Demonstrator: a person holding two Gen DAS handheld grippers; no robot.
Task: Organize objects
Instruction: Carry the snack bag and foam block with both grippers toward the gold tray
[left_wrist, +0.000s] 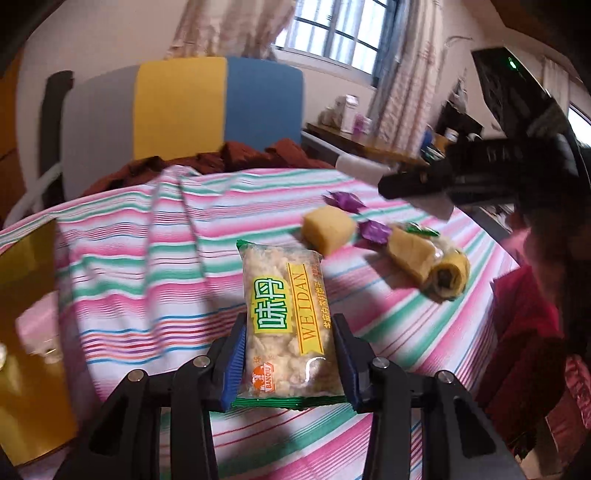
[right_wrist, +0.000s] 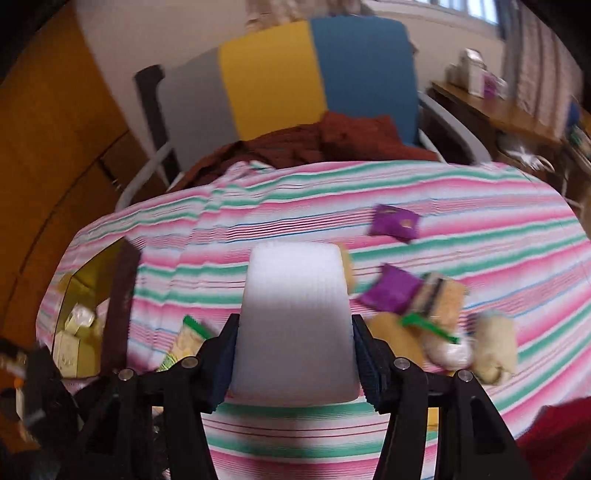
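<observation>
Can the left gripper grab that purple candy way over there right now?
Probably not yet. The left gripper is already shut on the Weidan snack packet, so its jaws are full. The purple candy lies uncovered on the striped cloth.

A striped cloth (left_wrist: 155, 258) in pink, green and white is spread over the tabletop. Behind it, a chair (right_wrist: 280, 85) with grey, yellow and blue back panels is seen, with a rust-brown fabric (right_wrist: 332, 144) heaped on its seat. A barred window (left_wrist: 340, 33) flanked by pale curtains (left_wrist: 402, 74) is visible, and a wooden side desk (left_wrist: 369, 144) is cluttered with blurred items.
</observation>
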